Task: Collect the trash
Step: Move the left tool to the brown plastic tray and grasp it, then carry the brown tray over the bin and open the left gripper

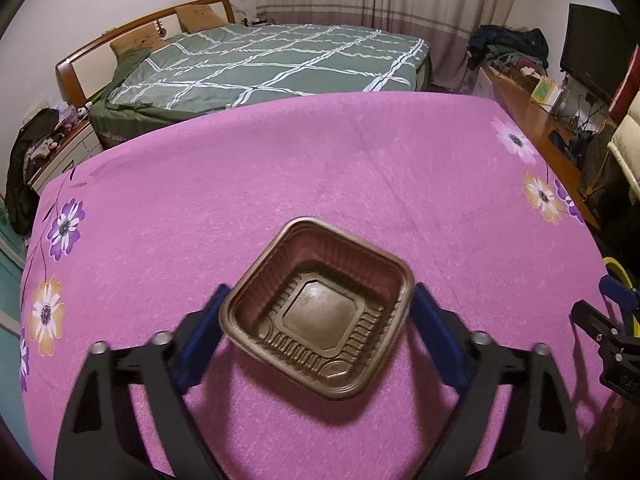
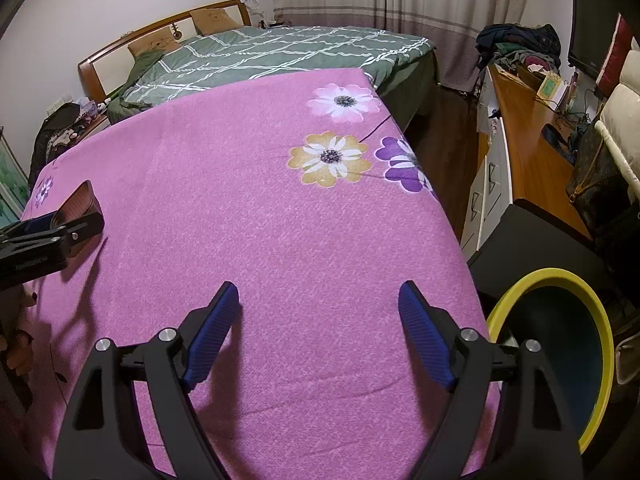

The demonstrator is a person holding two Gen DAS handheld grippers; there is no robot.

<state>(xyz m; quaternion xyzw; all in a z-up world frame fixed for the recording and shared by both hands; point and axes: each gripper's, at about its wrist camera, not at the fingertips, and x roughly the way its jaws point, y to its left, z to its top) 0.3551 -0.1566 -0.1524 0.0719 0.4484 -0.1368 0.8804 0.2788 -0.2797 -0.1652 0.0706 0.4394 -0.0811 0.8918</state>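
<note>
Tray: the thin brown plastic tray [image 1: 318, 314] hangs over the pink tabletop [image 1: 280, 168], clamped at opposite rims by the left tool [image 1: 316, 316].
Handling: likely light, flexible, crushable; gentle squeeze.
Right tool [image 2: 319, 334]: apart, empty, beside the yellow-rimmed bin [image 2: 560, 352].

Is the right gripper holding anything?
No. The right gripper is open, with only the pink tablecloth between its fingers.

Left gripper [image 1: 316, 312] jaws clamped; right gripper [image 2: 319, 320] jaws spread.
</note>
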